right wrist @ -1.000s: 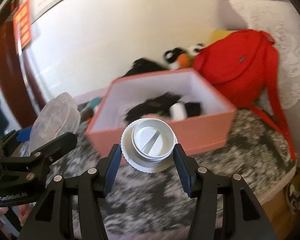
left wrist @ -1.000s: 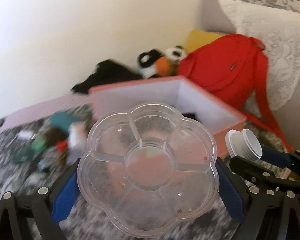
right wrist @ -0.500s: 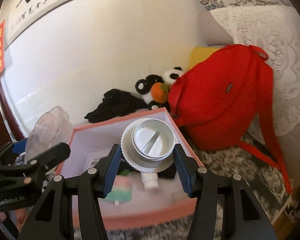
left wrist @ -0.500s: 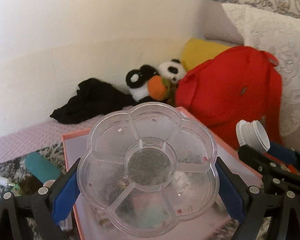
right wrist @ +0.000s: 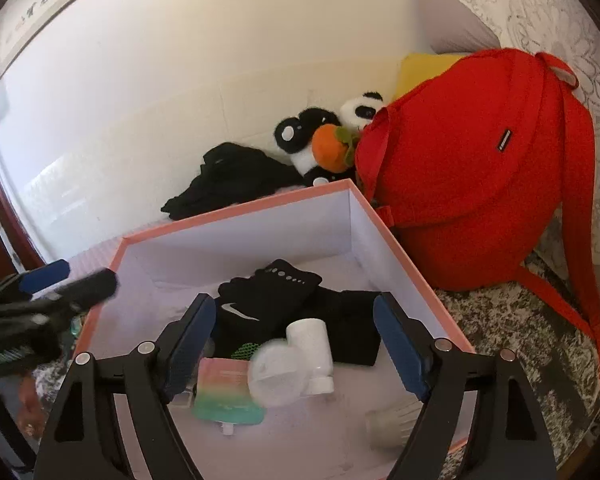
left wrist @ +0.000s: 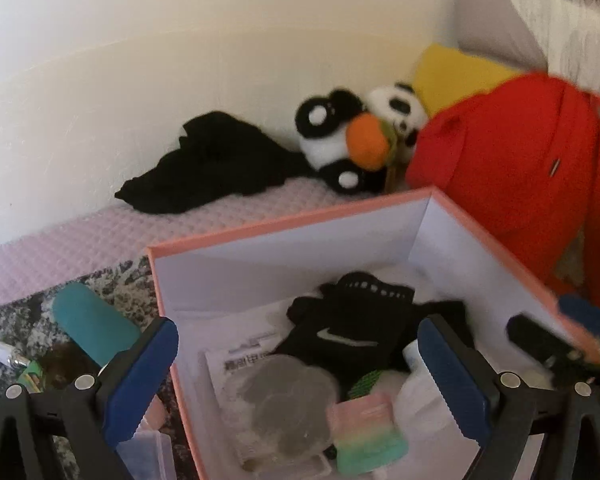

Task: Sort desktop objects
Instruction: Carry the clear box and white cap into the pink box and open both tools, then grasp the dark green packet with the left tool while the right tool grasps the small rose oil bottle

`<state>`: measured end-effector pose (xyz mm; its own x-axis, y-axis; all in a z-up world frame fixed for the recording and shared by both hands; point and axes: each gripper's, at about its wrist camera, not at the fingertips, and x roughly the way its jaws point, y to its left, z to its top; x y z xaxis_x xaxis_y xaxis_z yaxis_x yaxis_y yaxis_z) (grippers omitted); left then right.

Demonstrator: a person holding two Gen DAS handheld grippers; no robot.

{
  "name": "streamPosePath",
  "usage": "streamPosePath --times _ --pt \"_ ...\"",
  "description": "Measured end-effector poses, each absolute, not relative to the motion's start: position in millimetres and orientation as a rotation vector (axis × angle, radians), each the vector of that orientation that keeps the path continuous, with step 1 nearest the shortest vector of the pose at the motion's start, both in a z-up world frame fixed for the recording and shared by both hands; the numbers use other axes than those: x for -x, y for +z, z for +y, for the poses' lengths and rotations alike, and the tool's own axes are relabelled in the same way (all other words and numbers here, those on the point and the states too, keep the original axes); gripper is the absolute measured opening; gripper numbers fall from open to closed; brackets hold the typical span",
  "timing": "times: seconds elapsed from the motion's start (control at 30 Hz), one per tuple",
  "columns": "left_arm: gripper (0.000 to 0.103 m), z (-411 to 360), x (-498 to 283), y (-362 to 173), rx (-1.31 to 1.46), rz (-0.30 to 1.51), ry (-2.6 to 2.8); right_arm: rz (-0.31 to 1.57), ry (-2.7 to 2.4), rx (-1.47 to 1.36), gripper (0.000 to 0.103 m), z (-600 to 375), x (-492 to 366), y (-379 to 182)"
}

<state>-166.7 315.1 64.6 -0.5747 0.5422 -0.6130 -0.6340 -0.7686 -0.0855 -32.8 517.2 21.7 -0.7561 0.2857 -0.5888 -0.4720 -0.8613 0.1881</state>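
Observation:
A pink box (left wrist: 284,220) with white walls stands open below both grippers; it also shows in the right wrist view (right wrist: 236,210). My left gripper (left wrist: 300,380) is open and empty above it. The clear flower-shaped tray (left wrist: 284,396) lies blurred inside the box. My right gripper (right wrist: 294,348) is open and empty over the box. The white lid (right wrist: 276,374) is blurred in mid-fall below it. In the box lie black socks (right wrist: 268,304), a white bottle (right wrist: 312,344) and a pastel pouch (right wrist: 224,392).
A red backpack (right wrist: 472,168) leans right of the box. Panda plush toys (left wrist: 352,136) and black cloth (left wrist: 216,160) lie by the wall. A teal cylinder (left wrist: 92,324), a clear plastic case (left wrist: 148,452) and small items sit left of the box on the patterned cover.
Both grippers have opened over the box. The flower tray has dropped from the left gripper into the box, and the white lid has left the right gripper and is falling in.

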Motion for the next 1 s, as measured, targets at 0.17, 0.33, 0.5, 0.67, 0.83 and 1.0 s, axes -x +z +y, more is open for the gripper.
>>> streamPosePath --times 0.17,0.33,0.5,0.67,0.83,1.0 --pt "0.101 299.8 160.7 78.9 0.818 0.155 2.323 0.495 2.587 0.775 0.084 509.9 24.0 26.6" --pt "0.101 254.2 150.8 92.6 0.807 0.083 2.363 0.483 2.632 0.729 0.085 484.8 9.0 45.8" --pt "0.102 183.0 145.1 82.2 0.839 0.072 2.468 0.461 2.695 0.704 0.086 452.0 1.1 62.9" --pt "0.102 102.8 151.3 28.3 0.997 0.125 2.594 0.437 2.791 0.728 0.087 402.6 6.7 69.6" --pt "0.102 31.4 171.6 -17.7 1.146 0.150 2.676 0.332 2.936 0.829 0.087 330.3 30.4 66.8" --pt "0.102 -15.4 210.1 -45.3 1.275 0.089 2.644 0.158 3.046 0.991 0.087 247.0 71.7 37.7"
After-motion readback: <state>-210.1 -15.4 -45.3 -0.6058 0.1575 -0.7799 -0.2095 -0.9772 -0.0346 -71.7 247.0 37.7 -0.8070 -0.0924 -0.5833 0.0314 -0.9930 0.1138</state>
